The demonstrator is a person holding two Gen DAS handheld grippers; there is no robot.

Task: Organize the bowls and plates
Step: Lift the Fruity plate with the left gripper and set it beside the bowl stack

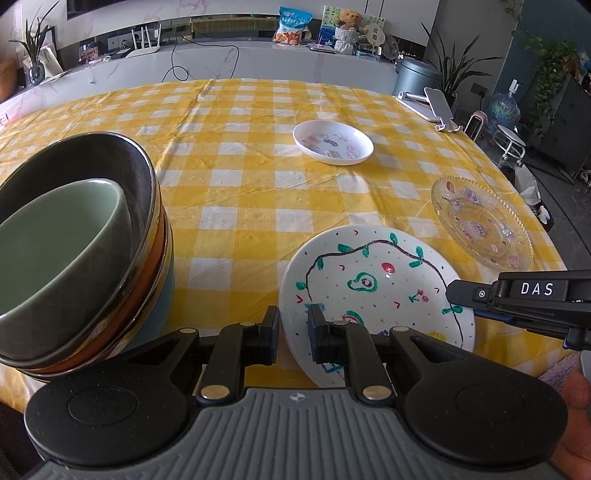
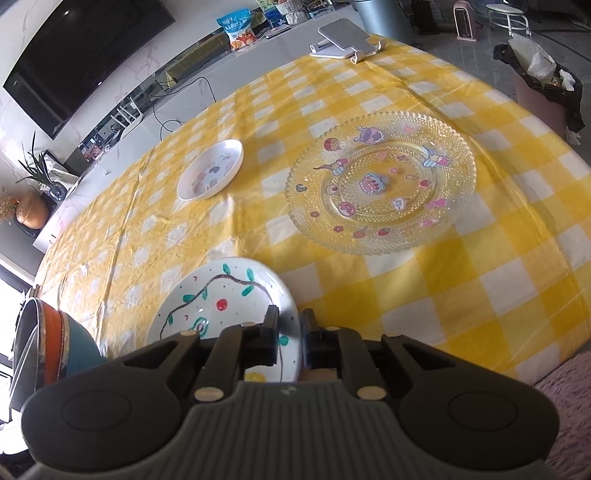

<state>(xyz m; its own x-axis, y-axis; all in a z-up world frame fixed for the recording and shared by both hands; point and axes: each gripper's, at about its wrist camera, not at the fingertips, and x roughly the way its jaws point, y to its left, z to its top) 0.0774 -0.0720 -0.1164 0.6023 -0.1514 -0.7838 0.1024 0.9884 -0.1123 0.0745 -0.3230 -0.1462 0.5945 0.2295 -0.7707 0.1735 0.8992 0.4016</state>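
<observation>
A white painted plate (image 1: 369, 280) with a green vine and fruit drawings sits tilted near the table's front edge. My left gripper (image 1: 293, 326) has its fingers on either side of the plate's left rim. My right gripper (image 2: 290, 334) is closed on the same plate's (image 2: 221, 295) right rim; it also shows in the left wrist view (image 1: 458, 299). A stack of bowls (image 1: 74, 251), green inside dark over orange and blue, stands at the left. A clear glass plate (image 2: 380, 184) with cartoon stickers and a small white dish (image 2: 210, 170) lie further out.
The table wears a yellow-and-white checked cloth (image 1: 240, 177). A phone stand (image 2: 343, 38) sits at the far right edge. A counter with a snack bag (image 1: 293, 26), a teddy bear and cables runs behind the table.
</observation>
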